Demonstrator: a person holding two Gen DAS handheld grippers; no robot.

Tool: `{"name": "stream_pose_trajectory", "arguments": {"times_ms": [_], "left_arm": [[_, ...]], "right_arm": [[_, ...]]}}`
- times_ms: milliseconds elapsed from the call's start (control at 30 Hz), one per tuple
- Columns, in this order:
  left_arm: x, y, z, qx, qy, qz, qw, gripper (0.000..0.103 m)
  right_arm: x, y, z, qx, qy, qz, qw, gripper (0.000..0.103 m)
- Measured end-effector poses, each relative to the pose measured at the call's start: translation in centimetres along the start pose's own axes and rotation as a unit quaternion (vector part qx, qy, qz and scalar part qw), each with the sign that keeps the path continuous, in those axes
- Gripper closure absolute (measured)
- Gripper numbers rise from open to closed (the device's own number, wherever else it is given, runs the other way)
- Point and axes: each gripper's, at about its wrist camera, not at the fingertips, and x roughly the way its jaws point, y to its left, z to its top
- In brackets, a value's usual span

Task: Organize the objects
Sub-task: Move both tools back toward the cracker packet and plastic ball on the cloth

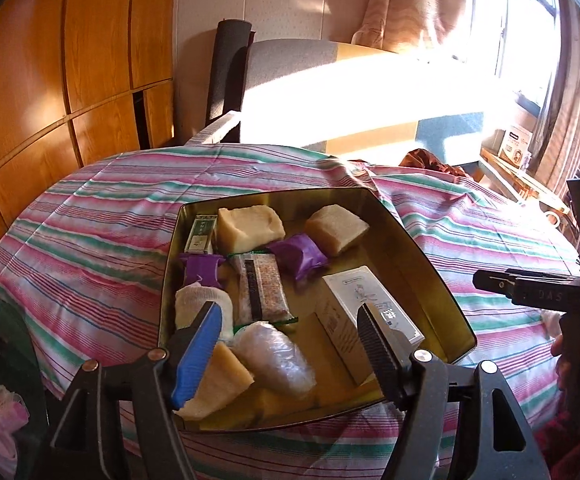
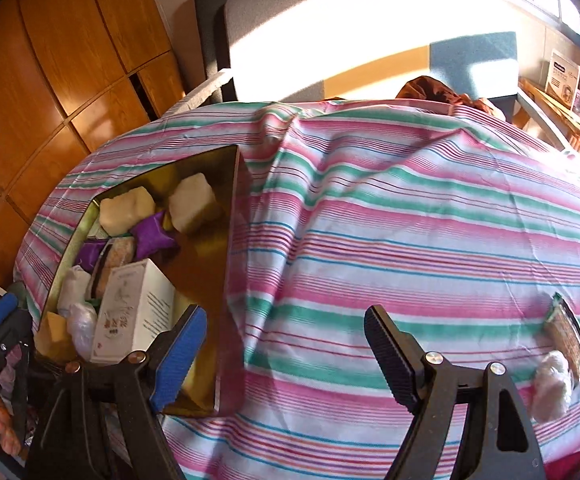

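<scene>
On a striped cloth (image 2: 410, 216) of pink, green and white bands sits a gold metal tin (image 1: 422, 264), open-topped and holding most of the small goods. In the left wrist view the left gripper (image 1: 290, 344) hangs over the tin's near side with its jaws spread and nothing between the pads; the blue-padded finger (image 1: 194, 356) lies at about 7 o'clock from the tin's middle, the black ribbed one at about 5 o'clock.

Inside the tin, two pale soap-like blocks (image 1: 248, 229) lie toward 12 o'clock, with a small green-printed box (image 1: 199, 237) at 11 o'clock in the far left corner. Two purple wrapped packets (image 1: 298, 255) sit just nearer than the blocks, and a speckled snack bar (image 1: 262, 291) in clear wrap lies along the middle. A white box (image 1: 364, 292) with printed drawings rests at 3 o'clock, tilted against the floor of the tin. Nearer, a white gauze roll (image 1: 200, 300), a clear-wrapped bundle (image 1: 276, 358) and a yellowish wedge (image 1: 220, 384) crowd the 6 to 8 o'clock side.

In the right wrist view the right gripper (image 2: 286, 344) is over bare cloth just right of the tin, jaws wide apart and empty. Out at 3 o'clock on the cloth, well apart from the tin, lie a second snack bar (image 2: 568, 332) and, touching its near end, a small white wrapped lump (image 2: 552, 386). A wooden wardrobe (image 1: 50, 80) stands at 10 o'clock.
</scene>
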Motion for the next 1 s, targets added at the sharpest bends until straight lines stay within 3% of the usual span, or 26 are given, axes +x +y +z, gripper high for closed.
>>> {"name": "stream_pose_trajectory", "arguments": {"times_ms": [367, 633, 900, 1000], "left_arm": [[-0.1, -5.2, 0.3, 0.06, 0.002, -0.036, 0.9976, 0.032], [1.0, -11.0, 0.8, 0.116, 0.012, -0.09, 0.989, 0.032], [4.2, -19.5, 0.4, 0.175, 0.063, -0.188, 0.9645, 0.032], [6.2, -22.9, 0.1, 0.169, 0.109, -0.236, 0.9506, 0.034]], "right_arm": [[-4.6, -11.8, -2.3, 0.113, -0.014, -0.063, 0.992, 0.02], [-9.8, -21.0, -4.0, 0.234, -0.072, -0.091, 0.965, 0.02], [-12.6, -27.8, -7.4, 0.381, -0.145, -0.043, 0.912, 0.02], [-13.1, -28.1, -7.6, 0.39, -0.165, -0.041, 0.905, 0.02]]}}
